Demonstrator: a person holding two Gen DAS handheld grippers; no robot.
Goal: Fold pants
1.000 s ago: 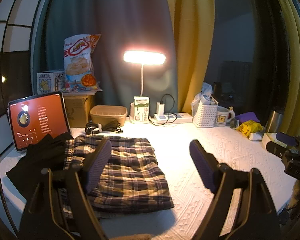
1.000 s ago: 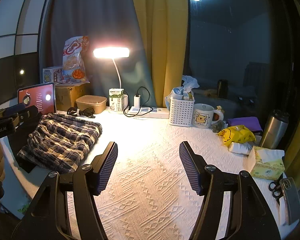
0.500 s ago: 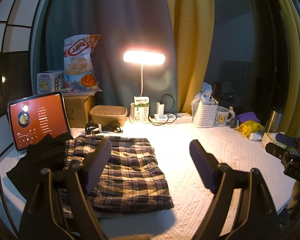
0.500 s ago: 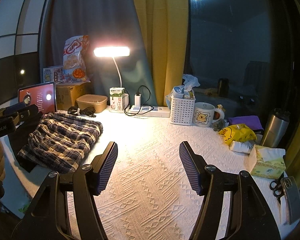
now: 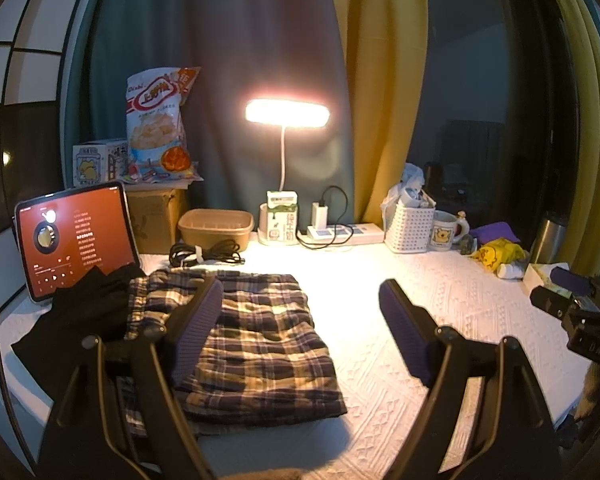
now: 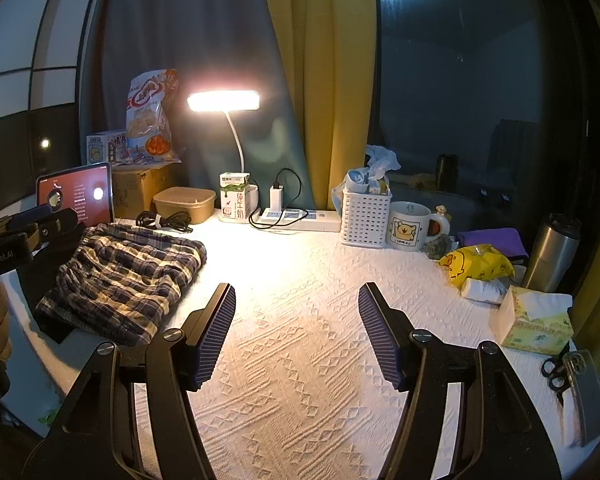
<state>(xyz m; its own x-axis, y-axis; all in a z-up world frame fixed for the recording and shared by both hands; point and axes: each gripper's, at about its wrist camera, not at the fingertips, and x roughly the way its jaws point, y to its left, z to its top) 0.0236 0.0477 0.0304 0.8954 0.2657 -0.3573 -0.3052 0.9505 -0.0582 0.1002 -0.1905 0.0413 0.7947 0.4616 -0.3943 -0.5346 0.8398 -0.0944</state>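
Pants (image 5: 240,336), plaid: folded compact, lying on the counter's (image 6: 300,360) left side beside a black garment (image 5: 80,320). Left gripper (image 5: 300,332) and right gripper (image 6: 296,332): fingers spread wide, empty, apparently finished.

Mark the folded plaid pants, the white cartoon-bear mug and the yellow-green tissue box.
folded plaid pants (image 5: 260,344): left wrist view, middle of top layer.
white cartoon-bear mug (image 6: 407,226): right wrist view, front wall.
yellow-green tissue box (image 6: 534,326): right wrist view, front face.

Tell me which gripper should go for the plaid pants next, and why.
Left. The left gripper hangs open right over the plaid pants, one finger in front of the cloth. The right gripper, also open, faces bare tablecloth; the pants lie off to its left.
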